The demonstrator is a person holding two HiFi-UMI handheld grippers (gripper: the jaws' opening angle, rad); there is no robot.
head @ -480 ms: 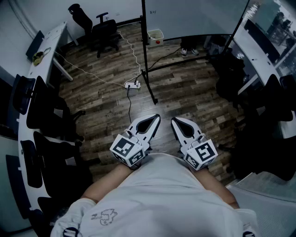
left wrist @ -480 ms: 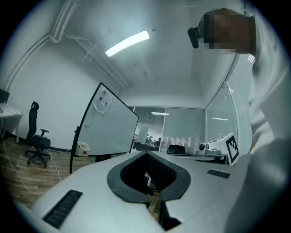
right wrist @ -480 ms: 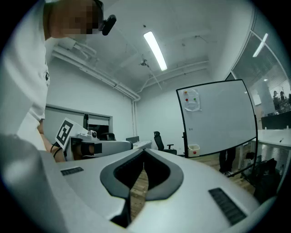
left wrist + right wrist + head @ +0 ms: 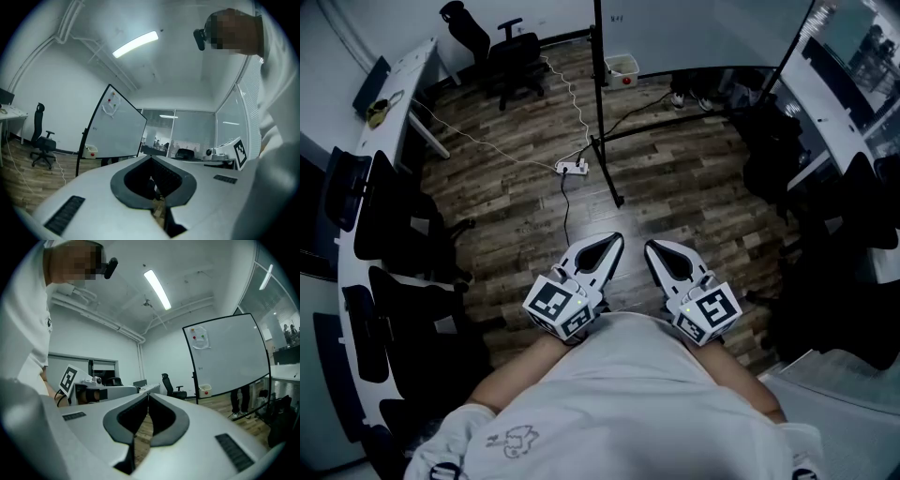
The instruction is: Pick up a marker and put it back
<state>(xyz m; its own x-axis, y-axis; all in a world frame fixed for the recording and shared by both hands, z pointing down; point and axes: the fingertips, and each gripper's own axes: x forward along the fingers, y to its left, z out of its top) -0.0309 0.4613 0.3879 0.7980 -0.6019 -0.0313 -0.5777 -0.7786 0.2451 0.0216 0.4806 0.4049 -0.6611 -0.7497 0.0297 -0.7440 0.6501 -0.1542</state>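
No marker shows in any view. Both grippers are held level in front of the person's white shirt, side by side above the wooden floor. My left gripper [image 4: 617, 240] has its jaws meeting at the tips with nothing between them, as the left gripper view [image 4: 151, 157] also shows. My right gripper [image 4: 651, 246] is shut and empty too, its tips touching in the right gripper view [image 4: 148, 395]. A whiteboard [image 4: 703, 33] on a black stand rises ahead of both grippers, also seen as the whiteboard [image 4: 117, 127] and the whiteboard [image 4: 226, 357], well beyond reach.
A power strip [image 4: 573, 168] with trailing cables lies on the floor near the stand's foot [image 4: 617, 199]. A black office chair [image 4: 508, 62] stands at the back. Desks run along the left [image 4: 394, 98] and right [image 4: 834, 103]. Dark chairs [image 4: 389, 225] crowd the left.
The head view has shifted slightly, so the floor things sit a little lower in the picture. Both grippers stay shut in the same place.
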